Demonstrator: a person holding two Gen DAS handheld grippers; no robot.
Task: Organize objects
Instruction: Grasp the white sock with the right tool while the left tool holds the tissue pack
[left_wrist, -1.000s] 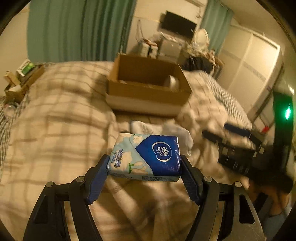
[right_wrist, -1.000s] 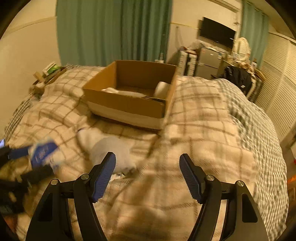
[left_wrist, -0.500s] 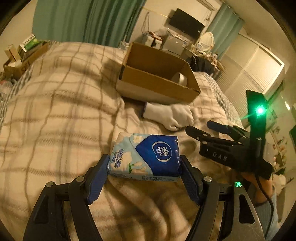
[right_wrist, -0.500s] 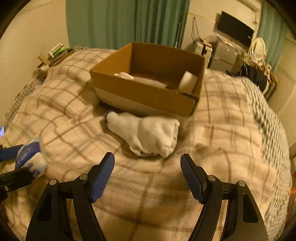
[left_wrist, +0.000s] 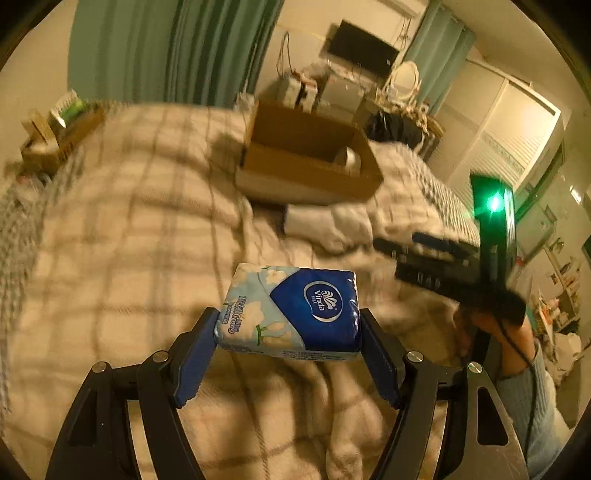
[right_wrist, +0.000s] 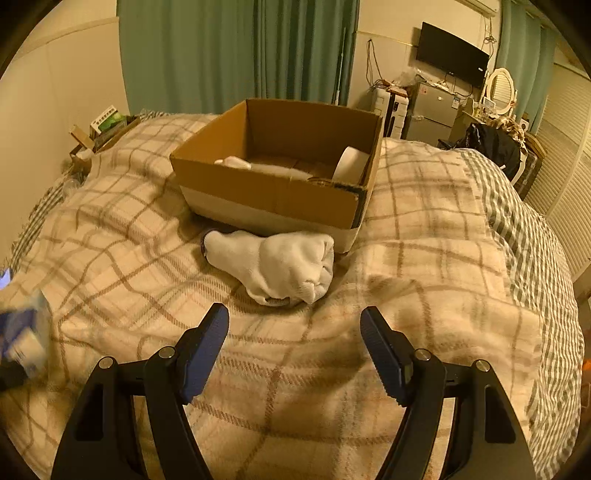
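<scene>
two items already sit in the box (right_wrist: 273, 199); my left tongs (left_wrist: 288, 325) pinch a tissue pack (left_wrist: 291, 314), right tongs (right_wrist: 294, 332) spread before the sock bundle (right_wrist: 273, 269).

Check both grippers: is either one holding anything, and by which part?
The left gripper holds the tissue pack, pinched across its two short ends and lifted off the blanket. The right gripper is open and empty, facing the white socks.

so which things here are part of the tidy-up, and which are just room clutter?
Job:
- tissue pack, clamped in left gripper
- white sock bundle, ahead of open right gripper
- cardboard box, already holding white items

Lying about:
- plaid blanket
- bedside clutter
- TV
- black bag
</scene>
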